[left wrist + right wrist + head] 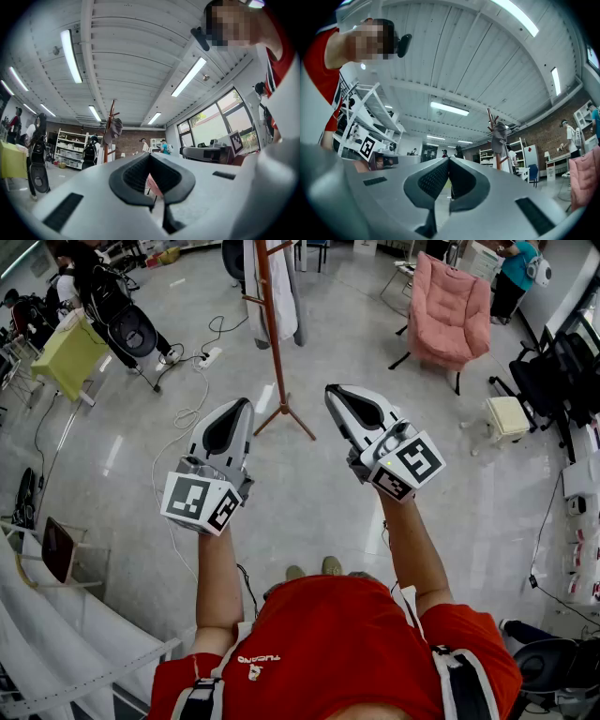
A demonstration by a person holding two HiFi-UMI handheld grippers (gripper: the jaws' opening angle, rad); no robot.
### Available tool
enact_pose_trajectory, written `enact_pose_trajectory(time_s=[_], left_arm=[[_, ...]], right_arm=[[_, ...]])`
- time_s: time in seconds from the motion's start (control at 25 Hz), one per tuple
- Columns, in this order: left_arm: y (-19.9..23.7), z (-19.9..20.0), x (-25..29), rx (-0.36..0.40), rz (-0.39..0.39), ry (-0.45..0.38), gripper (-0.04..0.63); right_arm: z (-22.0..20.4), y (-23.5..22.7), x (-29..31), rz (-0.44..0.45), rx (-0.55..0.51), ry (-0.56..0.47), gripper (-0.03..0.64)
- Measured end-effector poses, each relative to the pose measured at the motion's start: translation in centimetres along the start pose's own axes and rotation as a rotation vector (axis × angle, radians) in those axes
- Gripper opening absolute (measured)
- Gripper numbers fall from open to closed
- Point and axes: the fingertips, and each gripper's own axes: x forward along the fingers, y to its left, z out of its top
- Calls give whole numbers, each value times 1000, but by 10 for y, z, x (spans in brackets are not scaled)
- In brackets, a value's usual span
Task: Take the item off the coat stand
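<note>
The coat stand (pixel 269 334) is a red-brown wooden pole on splayed legs, standing on the floor a few steps ahead of me. White and grey garments (pixel 281 287) hang from it. In the left gripper view the coat stand (pixel 108 140) carries a grey cap (pixel 114 128) near its top. The right gripper view shows the same stand (pixel 497 154) and cap (pixel 500 132). My left gripper (pixel 244 404) and right gripper (pixel 332 392) are held side by side at chest height, pointing at the stand, well short of it. Both are shut with nothing between their jaws.
A pink armchair (pixel 450 310) stands to the right of the stand and a cream stool (pixel 508 416) further right. A yellow-green covered table (pixel 67 352) and black chairs are at the left. Cables (pixel 192 409) trail over the grey floor. People stand at the room's edges.
</note>
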Motion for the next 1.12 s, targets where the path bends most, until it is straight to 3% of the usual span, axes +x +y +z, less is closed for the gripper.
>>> enact_pose_trajectory(time_s=[0.64,0.96,1.12], left_arm=[[45,-6,-19,-11,-21,-29,9],[75,-10,-4,-5,-20,-26,9],[95,-16,20,11,-14,-25,9]], right_arm=[[-3,20,43,21,20,-33,25],[0,-10,73,16,12,-37,31],[-3,-40,98,30,19,-45,126]])
